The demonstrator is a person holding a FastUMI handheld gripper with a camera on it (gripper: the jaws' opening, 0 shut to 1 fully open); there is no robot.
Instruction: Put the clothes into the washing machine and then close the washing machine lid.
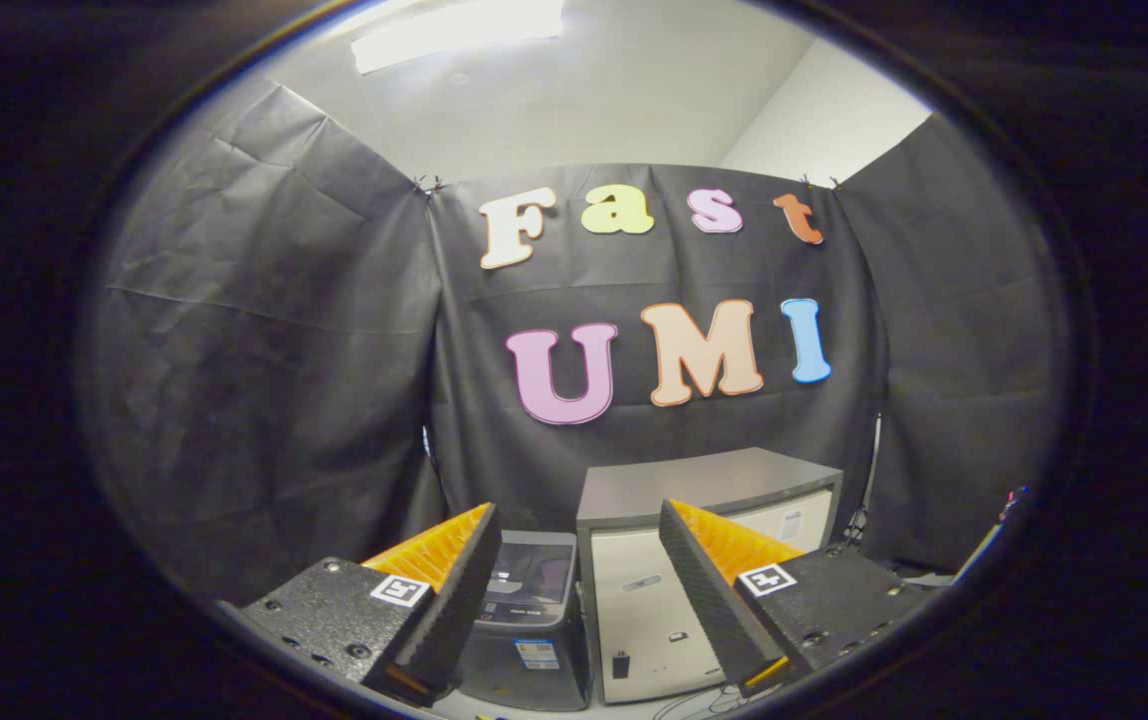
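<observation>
Washing machine [530,620] stands low down beyond the fingers, a small dark top-loader with a tinted lid lying flat and shut; a label sits on its front face. It shows in the gap between the two fingers, closer to the left finger [439,600], whose tip covers part of its left side. Touching or just beside its right flank is a pale cabinet [649,610] with a grey top [704,480], taller than the machine; the right finger [709,590] crosses in front of the cabinet's door. Gripper [574,600] fingers are spread wide apart, nothing between them, pressing on nothing. Each finger carries a small square marker on its upper block. Clothes: cannot tell where they are from here. Behind machine and cabinet hangs the booth's creased black cloth wall [264,350], wrapping round both sides. Thin cables [699,703] trail on the floor at the cabinet's foot, just ahead of the right finger. Overhead, a white ceiling with a bright light panel [459,30].
</observation>
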